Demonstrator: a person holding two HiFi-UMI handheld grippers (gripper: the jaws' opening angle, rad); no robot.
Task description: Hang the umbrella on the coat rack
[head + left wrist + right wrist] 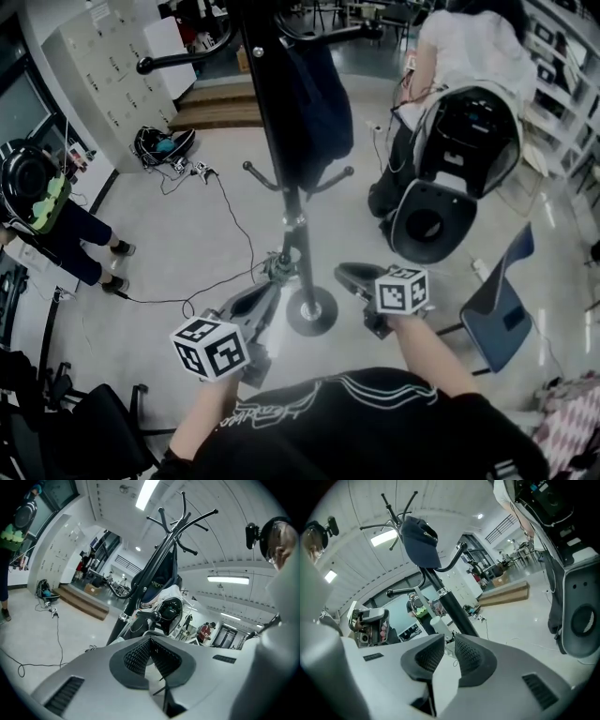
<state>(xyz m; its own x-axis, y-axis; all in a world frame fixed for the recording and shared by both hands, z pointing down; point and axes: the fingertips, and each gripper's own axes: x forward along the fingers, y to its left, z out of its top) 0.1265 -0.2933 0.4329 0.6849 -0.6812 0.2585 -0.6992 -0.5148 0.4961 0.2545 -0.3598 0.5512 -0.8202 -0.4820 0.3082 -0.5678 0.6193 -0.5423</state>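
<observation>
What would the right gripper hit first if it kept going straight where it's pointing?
Most likely the coat rack's black pole. It crosses just beyond the open jaws of the right gripper, with nothing between them, though how far off it stands is unclear.

Grey floor [187, 246] w/ coat rack base [311, 311], cable [249, 234], blue chair [497, 309]

Open-plan laboratory or workshop hall.
- Polished grey floor [187, 220], across the middle of the head view.
- Bank of pale grey metal lockers [103, 66], upper left.
- Low brown wooden step platform [220, 103], top centre.
- Loose black cable [57, 639], trailing over the floor, left of the left gripper view.
- Black shell-backed swivel office chair [459, 159], upper right.
- Blue plastic chair [499, 314], right.
- White shelving [562, 75], top right corner.
- Long fluorescent strip light [146, 494], on a white vaulted ceiling.
- Black metal coat rack [296, 234], centre.
</observation>
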